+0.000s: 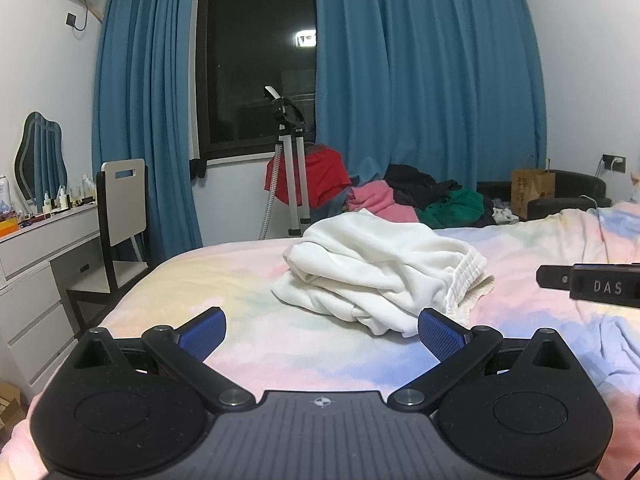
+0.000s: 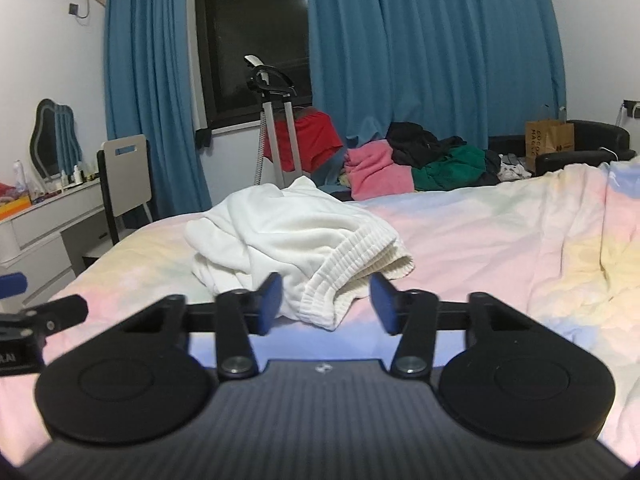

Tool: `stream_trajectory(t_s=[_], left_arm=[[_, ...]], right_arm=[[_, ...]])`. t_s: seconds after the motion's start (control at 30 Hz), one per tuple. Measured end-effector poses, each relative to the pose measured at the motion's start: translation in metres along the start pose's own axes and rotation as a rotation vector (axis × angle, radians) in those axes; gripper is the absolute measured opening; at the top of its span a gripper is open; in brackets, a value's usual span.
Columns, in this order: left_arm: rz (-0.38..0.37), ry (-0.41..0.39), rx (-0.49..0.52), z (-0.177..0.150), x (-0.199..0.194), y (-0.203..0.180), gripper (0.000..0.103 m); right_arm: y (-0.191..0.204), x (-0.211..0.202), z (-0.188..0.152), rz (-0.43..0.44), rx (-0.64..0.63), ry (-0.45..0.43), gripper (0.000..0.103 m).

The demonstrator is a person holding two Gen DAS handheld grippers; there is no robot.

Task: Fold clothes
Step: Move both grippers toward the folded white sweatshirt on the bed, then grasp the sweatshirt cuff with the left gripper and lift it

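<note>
A crumpled white garment lies in a heap on the pastel bed cover. My left gripper is open wide just short of the heap's near edge, its right pad beside the cloth, nothing between the jaws. My right gripper has its blue pads either side of the garment's ribbed hem. The left pad touches the cloth and a small gap shows at the right pad, so it is not clamped. Each gripper shows at the edge of the other's view.
Beyond the bed's far edge lies a pile of pink, black and green clothes, with a red cloth on a steamer stand. A chair and a white dresser stand at the left. A paper bag and a black sofa are at the right.
</note>
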State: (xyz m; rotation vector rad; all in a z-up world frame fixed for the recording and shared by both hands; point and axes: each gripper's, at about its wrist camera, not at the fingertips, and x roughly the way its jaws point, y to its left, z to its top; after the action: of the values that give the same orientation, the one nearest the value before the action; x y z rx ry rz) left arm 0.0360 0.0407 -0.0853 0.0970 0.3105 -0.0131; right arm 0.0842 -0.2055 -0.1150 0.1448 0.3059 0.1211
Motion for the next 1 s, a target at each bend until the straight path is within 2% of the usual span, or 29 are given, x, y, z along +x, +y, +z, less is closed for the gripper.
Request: stream_trajectory(t_s=[0.1, 0.33, 0.47, 0.67, 0.8, 1.0], left_arm=[[-0.006, 0.005, -0.007, -0.002, -0.001, -0.001, 0.103], [-0.008, 0.012, -0.001, -0.006, -0.003, -0.005, 0.103], [-0.012, 0.013, 0.001, -0.011, -0.001, -0.009, 0.102], [-0.039, 0.001, 0.101, -0.024, 0.013, -0.031, 0.102], [-0.073, -0.002, 0.204, -0.024, 0.044, -0.059, 0.102], [-0.113, -0.014, 0.32, -0.011, 0.117, -0.118, 0.099]], right_arm=[[0.0, -0.003, 0.001, 0.005, 0.008, -0.005, 0.034], [0.003, -0.014, 0.005, 0.034, 0.009, -0.016, 0.033], [0.005, -0.012, 0.006, 0.026, -0.004, 0.011, 0.033], [-0.001, -0.019, 0.011, -0.015, 0.04, 0.005, 0.034], [-0.011, -0.031, 0.017, -0.067, 0.075, -0.018, 0.034], [-0.039, -0.033, 0.013, -0.172, 0.149, -0.015, 0.034]])
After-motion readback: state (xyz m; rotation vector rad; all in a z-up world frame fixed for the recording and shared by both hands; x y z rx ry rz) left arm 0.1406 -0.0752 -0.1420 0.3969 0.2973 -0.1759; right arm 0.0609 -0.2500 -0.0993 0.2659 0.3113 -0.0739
